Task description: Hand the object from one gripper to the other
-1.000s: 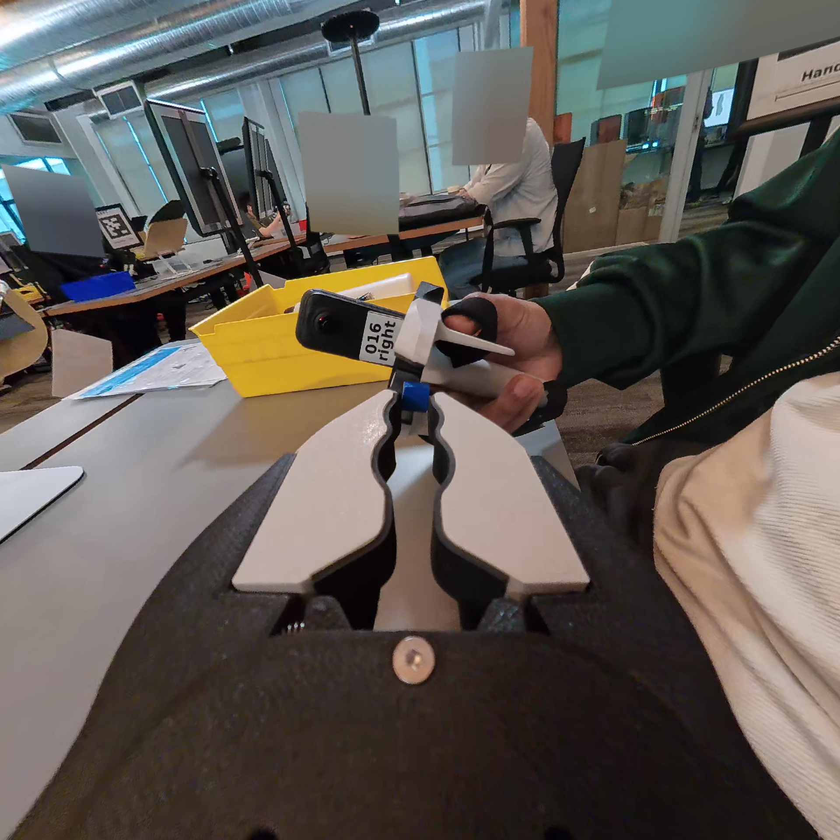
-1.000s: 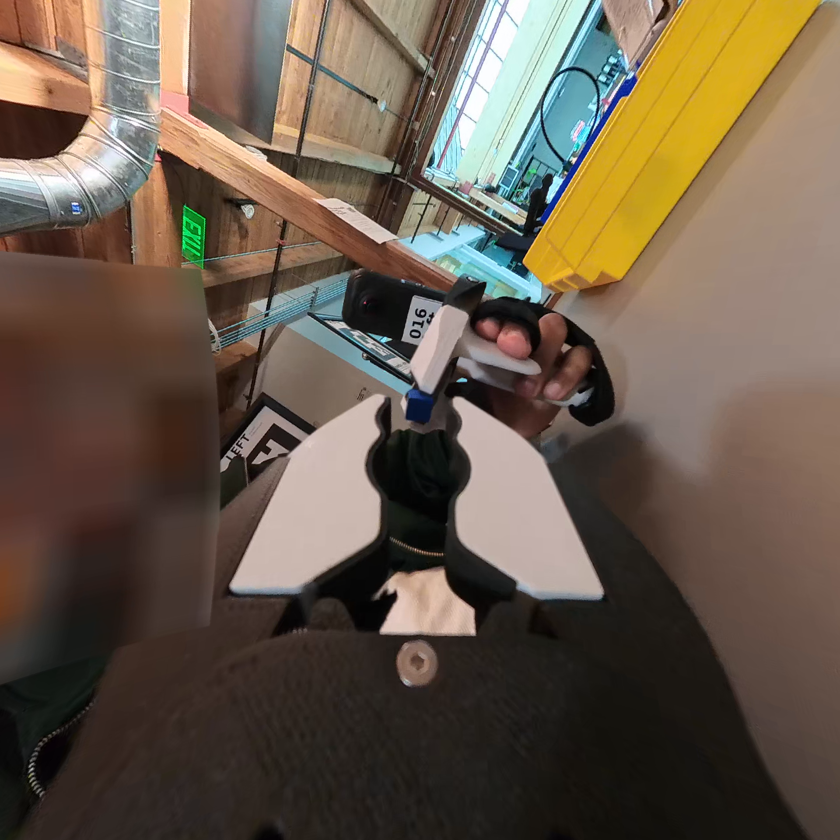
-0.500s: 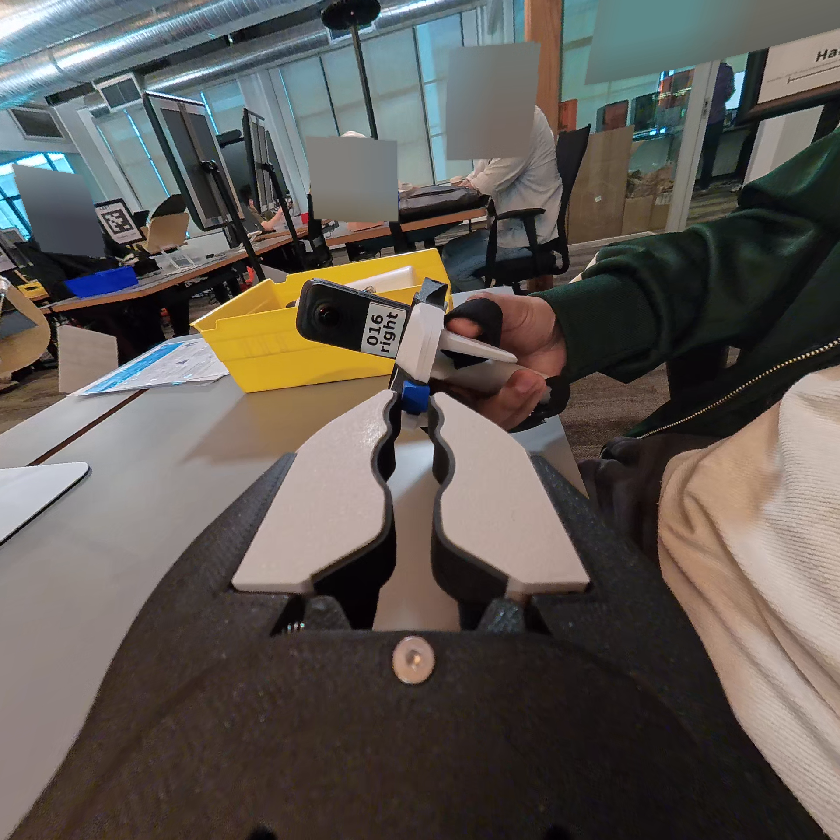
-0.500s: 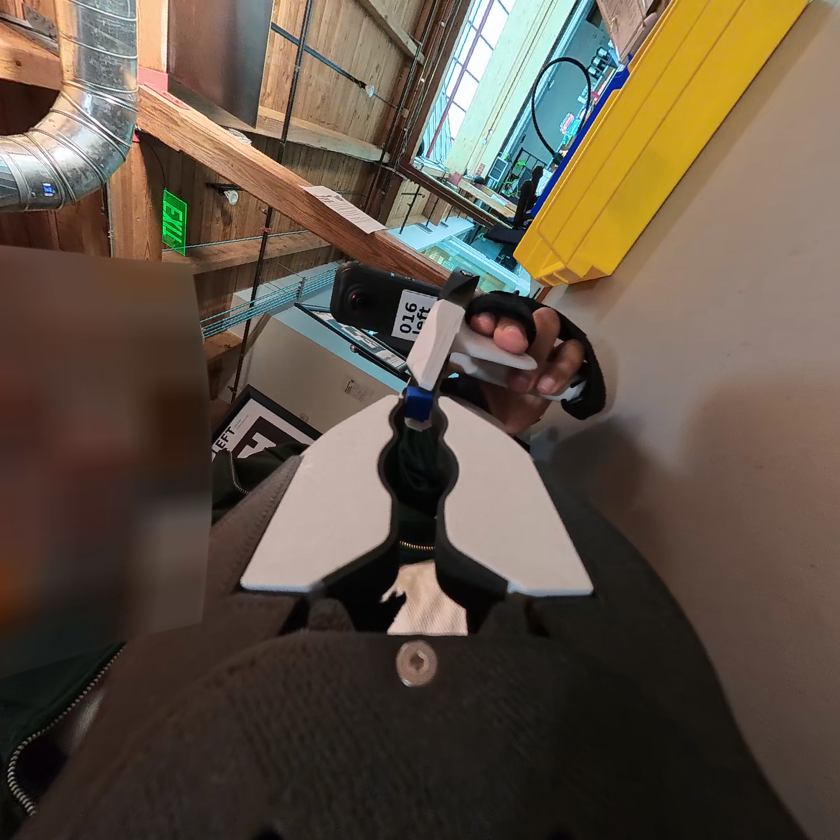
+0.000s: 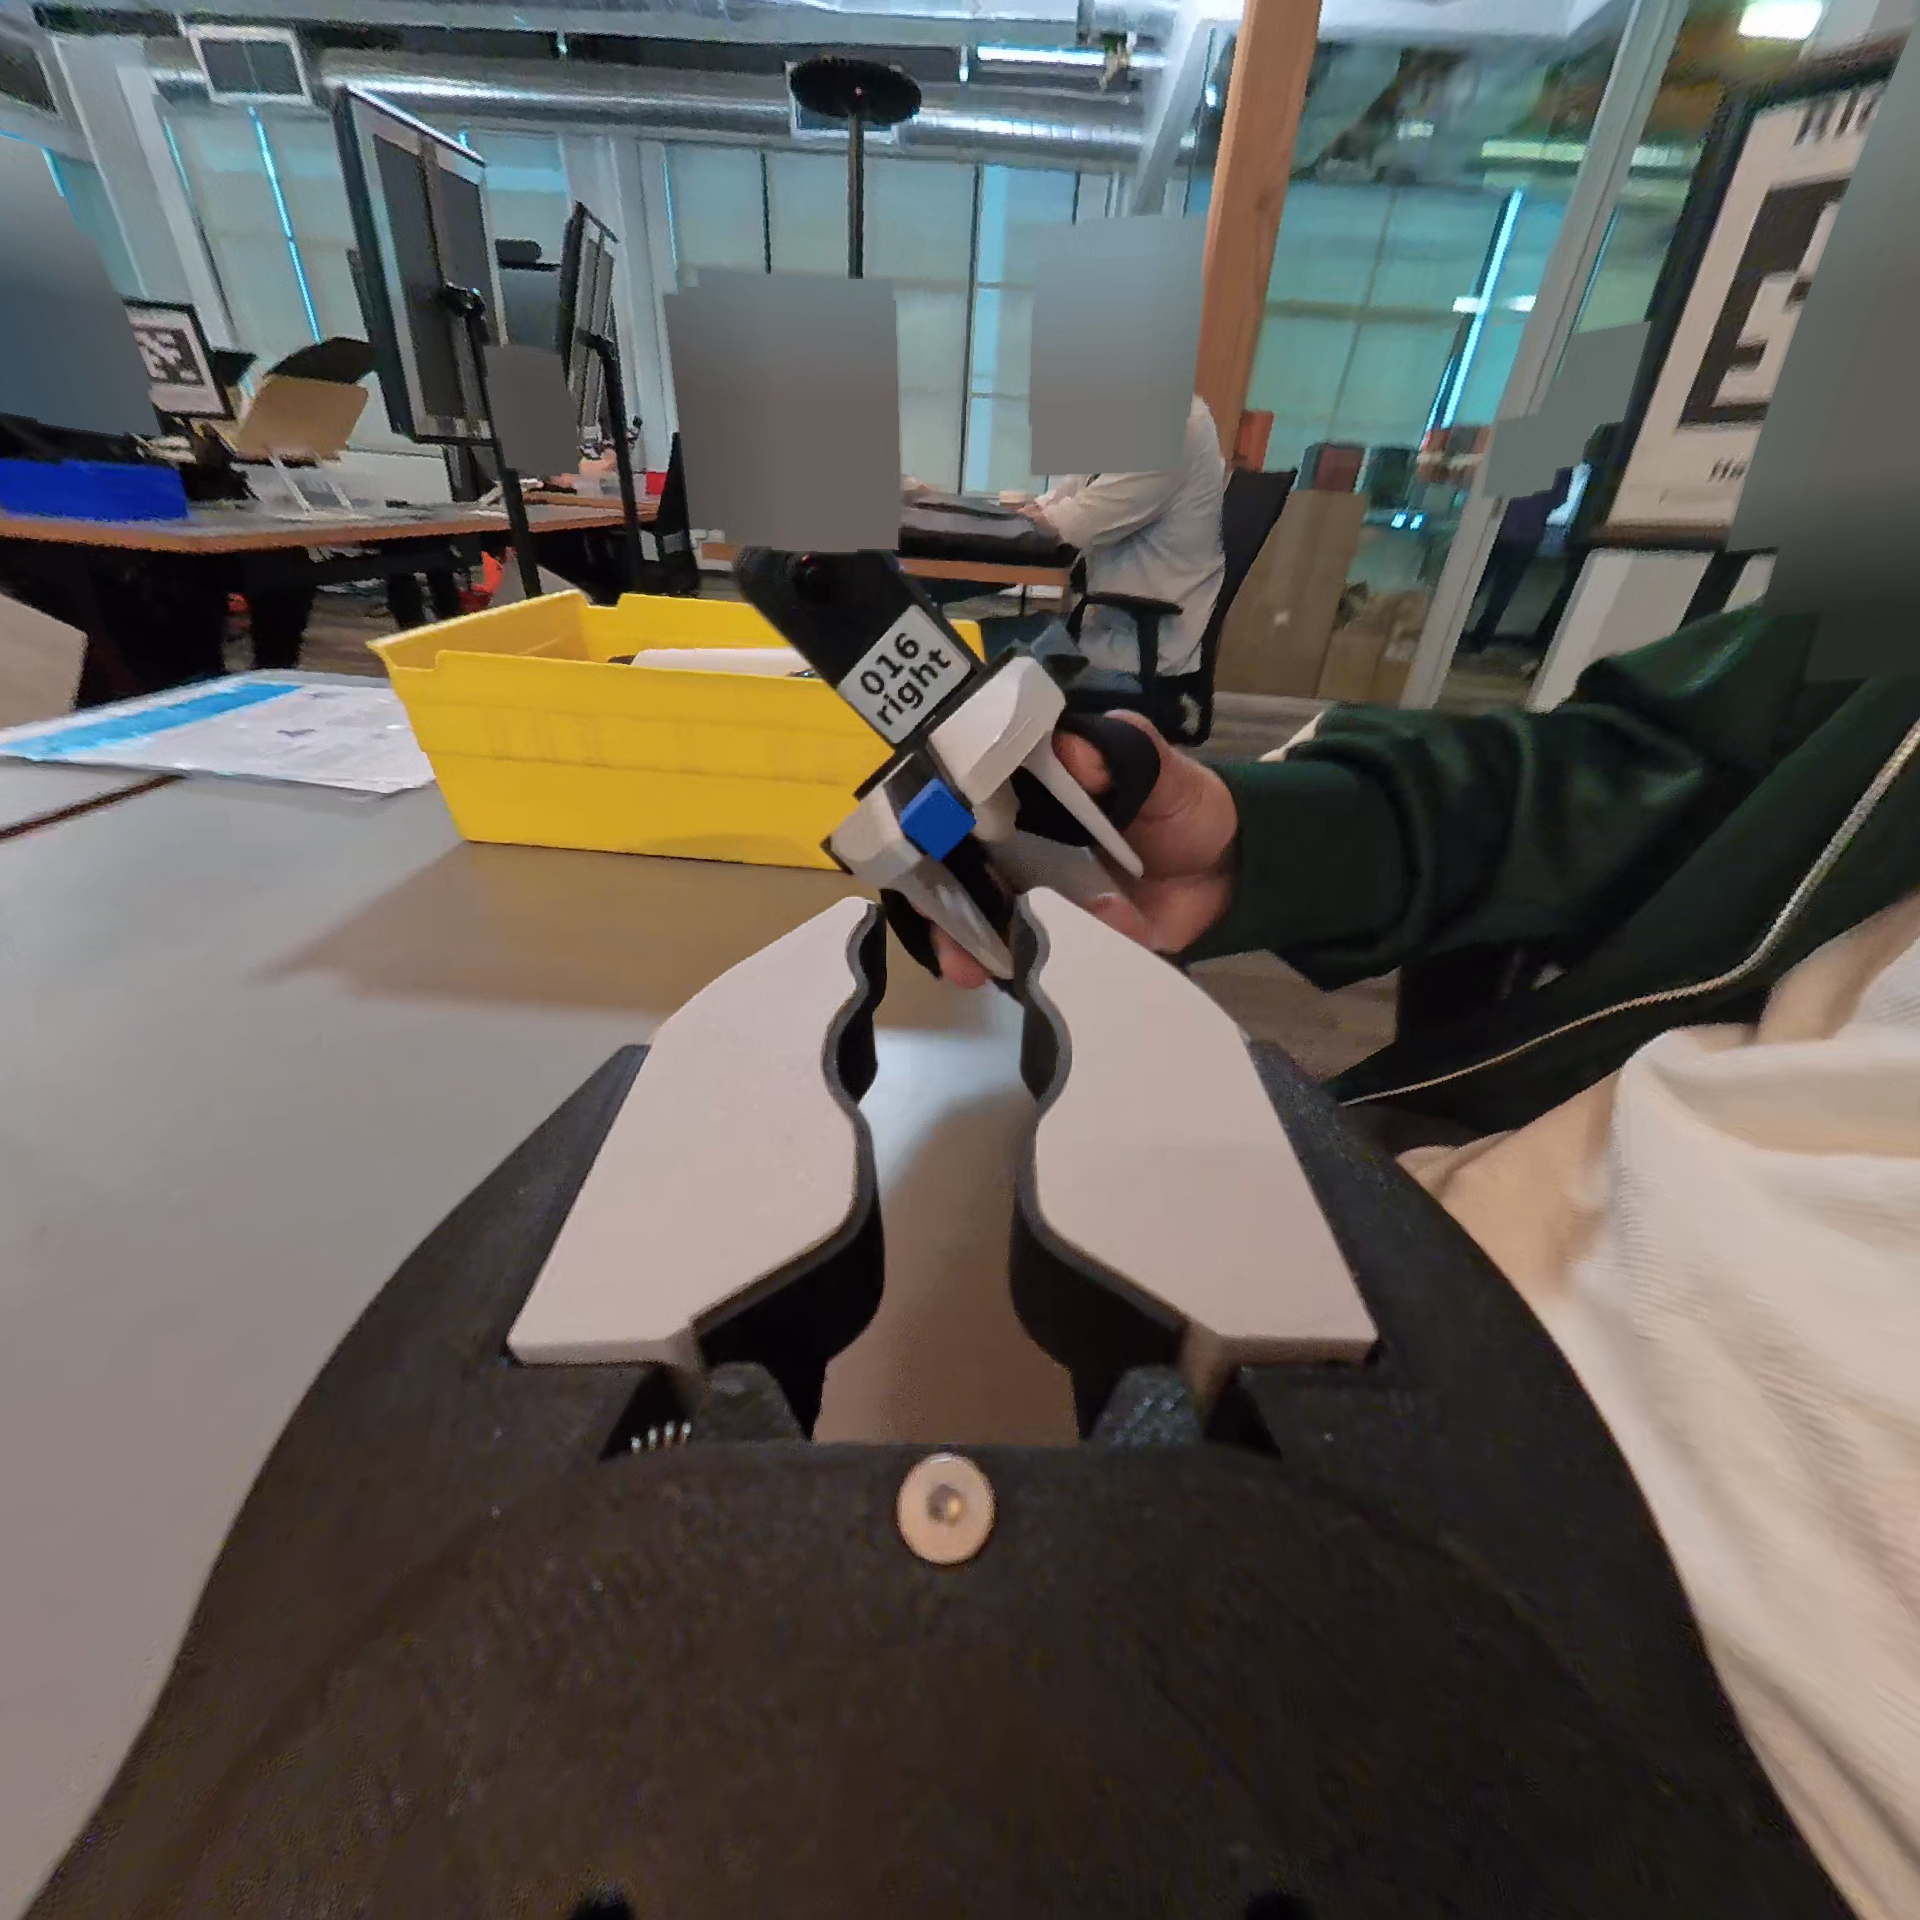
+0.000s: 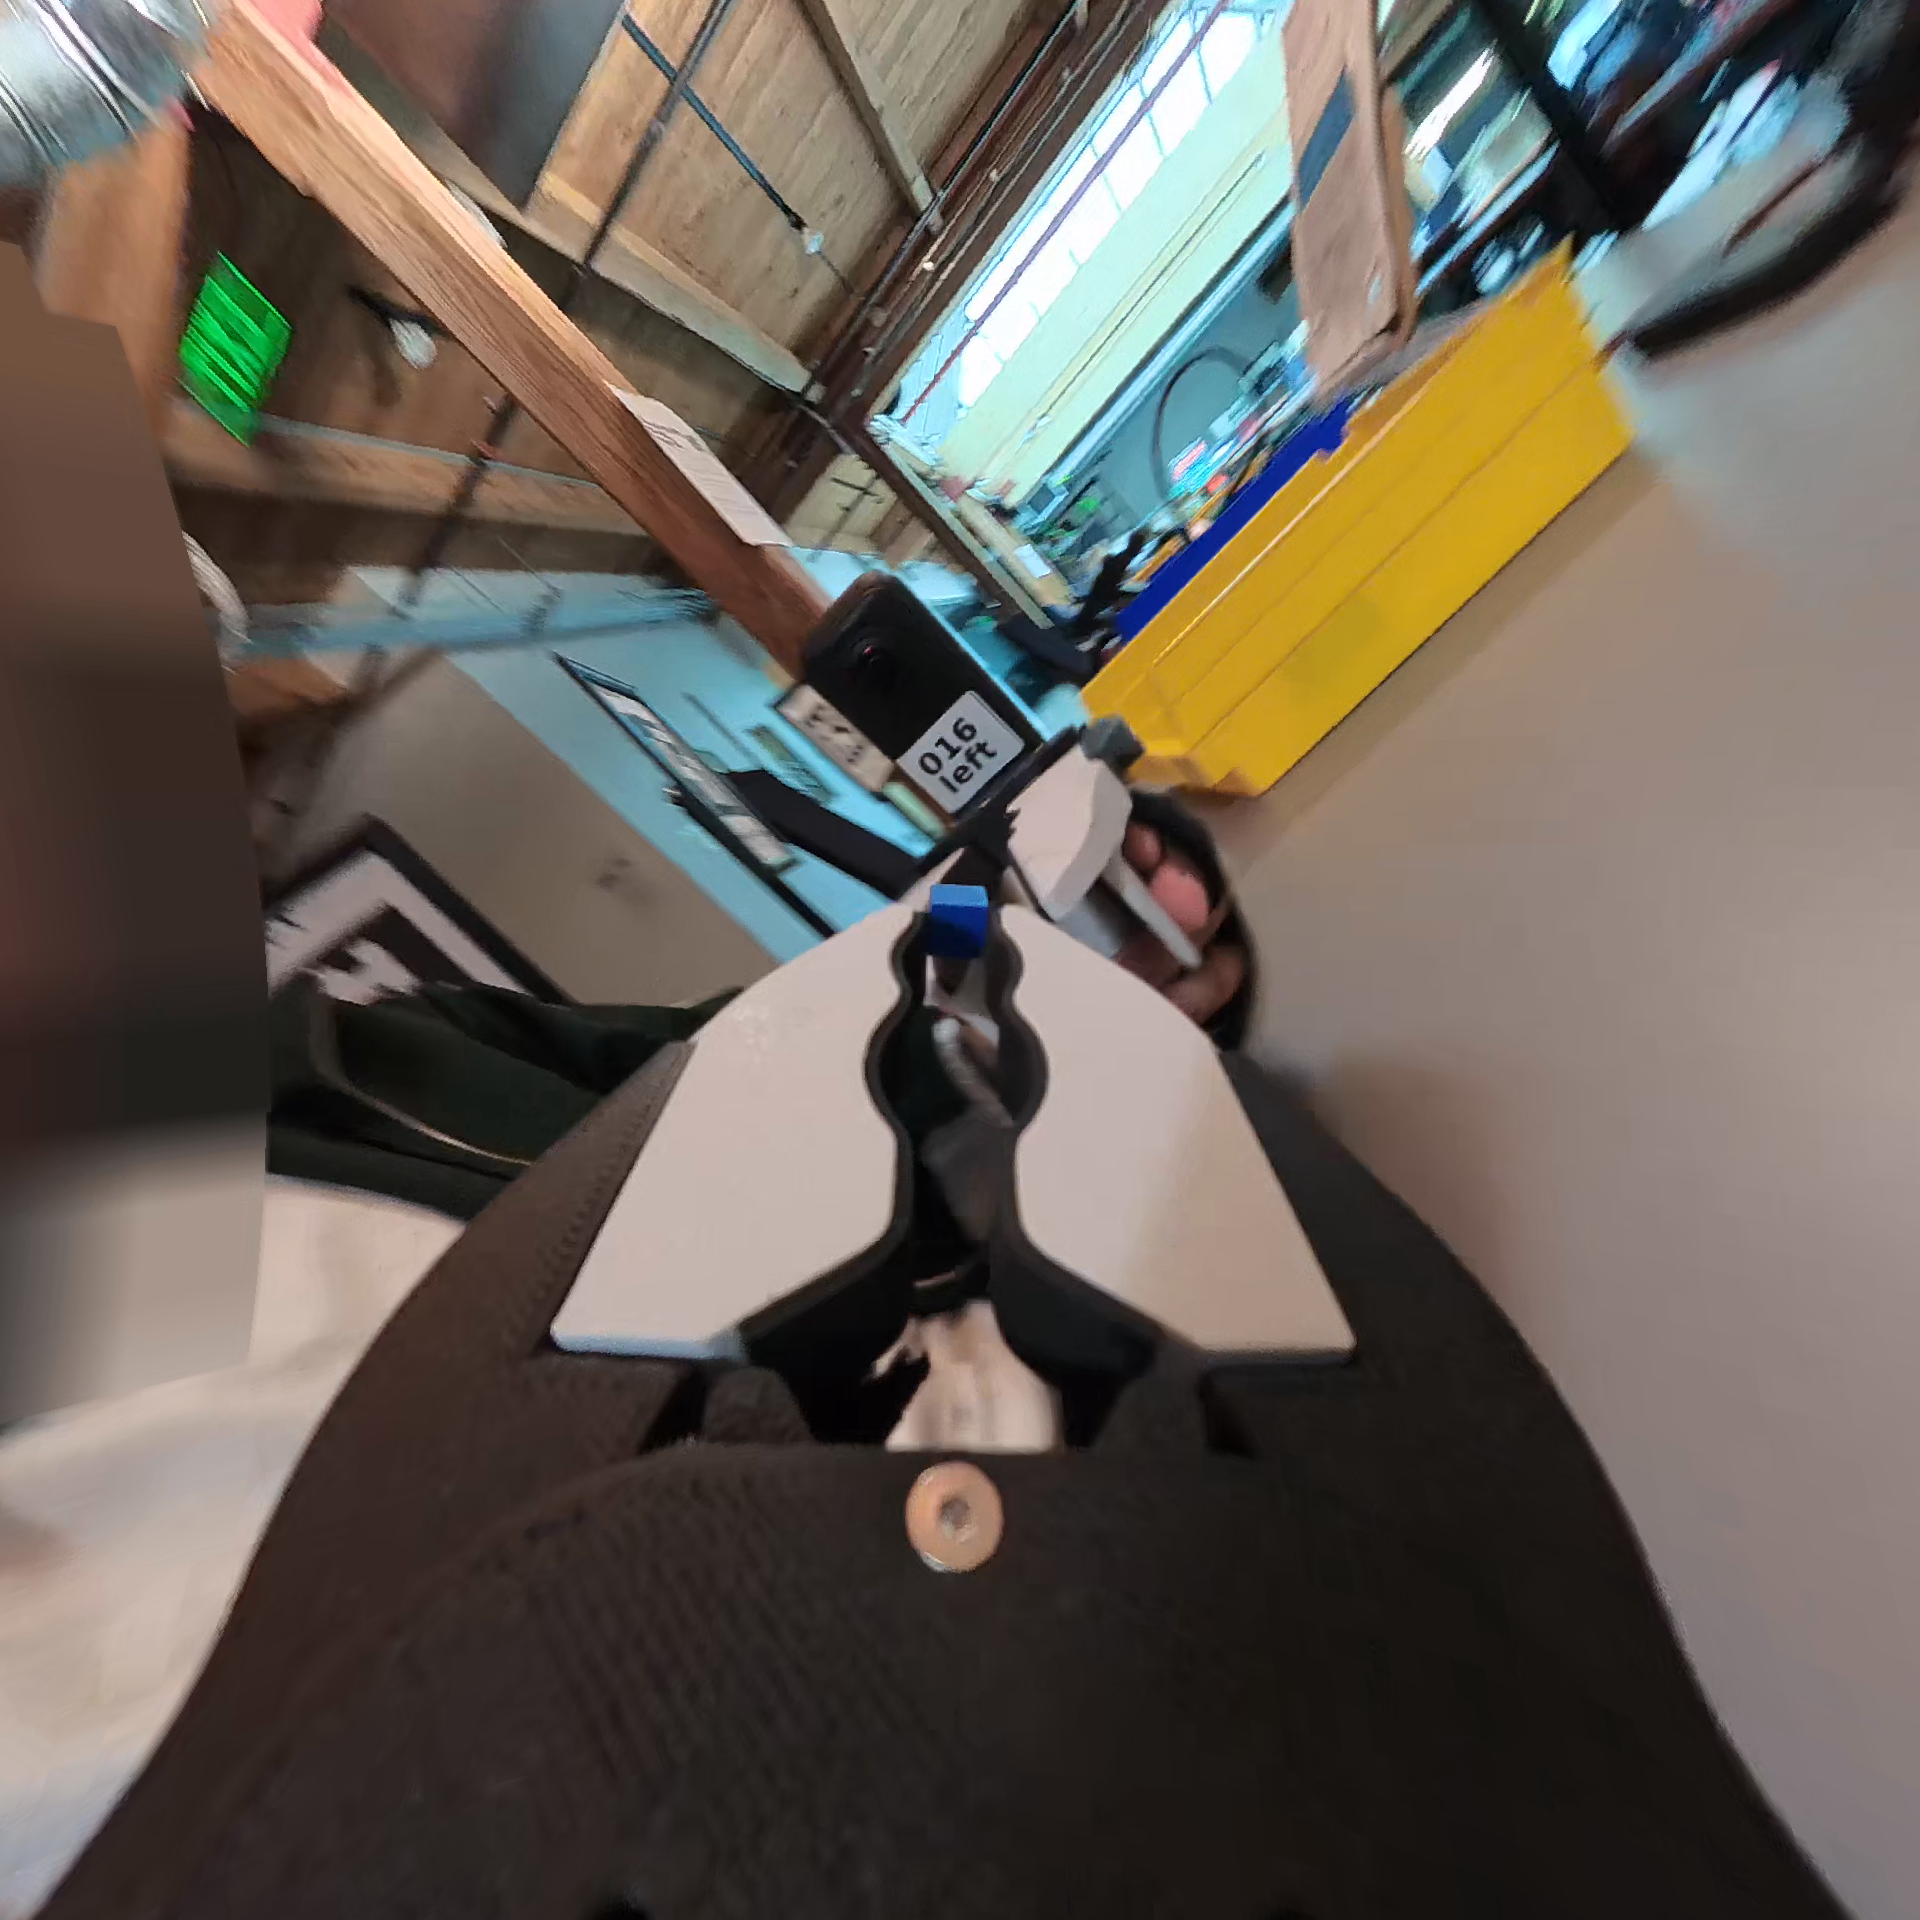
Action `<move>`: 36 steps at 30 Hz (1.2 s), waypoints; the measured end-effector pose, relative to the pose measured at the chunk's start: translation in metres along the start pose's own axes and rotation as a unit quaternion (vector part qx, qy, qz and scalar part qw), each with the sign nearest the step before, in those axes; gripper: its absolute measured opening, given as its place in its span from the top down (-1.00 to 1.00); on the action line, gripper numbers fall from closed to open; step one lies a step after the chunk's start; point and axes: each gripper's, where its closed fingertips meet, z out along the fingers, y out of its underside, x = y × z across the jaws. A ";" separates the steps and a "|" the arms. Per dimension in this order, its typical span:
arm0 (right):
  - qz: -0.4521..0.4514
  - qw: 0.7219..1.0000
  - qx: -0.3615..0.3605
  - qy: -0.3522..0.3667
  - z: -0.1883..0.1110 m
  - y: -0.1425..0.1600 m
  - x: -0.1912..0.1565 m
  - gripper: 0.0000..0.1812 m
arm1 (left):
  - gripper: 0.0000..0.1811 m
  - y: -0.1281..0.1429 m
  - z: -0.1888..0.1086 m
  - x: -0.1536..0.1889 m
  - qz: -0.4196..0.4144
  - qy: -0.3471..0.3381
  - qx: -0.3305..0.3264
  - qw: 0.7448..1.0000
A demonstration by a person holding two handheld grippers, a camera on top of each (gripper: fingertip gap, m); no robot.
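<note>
Grey tabletop (image 5: 312, 1039) runs under both claws. My right gripper (image 6: 956, 935) is clamped on the small blue cube (image 6: 957, 918) at its tips; my left gripper (image 5: 945, 935) is parted and empty, close beneath the cube. I judge the transfer done, so next I draw apart. Beyond my left gripper sits a yellow bin (image 5: 623, 758), clear of the path.
</note>
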 end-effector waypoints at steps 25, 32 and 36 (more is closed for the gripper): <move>-0.556 0.808 -0.102 0.165 0.010 0.014 -0.003 0.89 | 0.83 -0.007 -0.006 0.005 -0.459 0.205 0.087 0.860; -0.590 0.779 -0.116 0.178 0.010 0.015 -0.001 0.89 | 0.78 -0.002 -0.004 0.005 -0.465 0.203 0.075 0.859; -0.598 0.772 -0.124 0.178 0.011 0.018 0.000 0.89 | 0.82 -0.001 -0.001 0.008 -0.461 0.207 0.068 0.860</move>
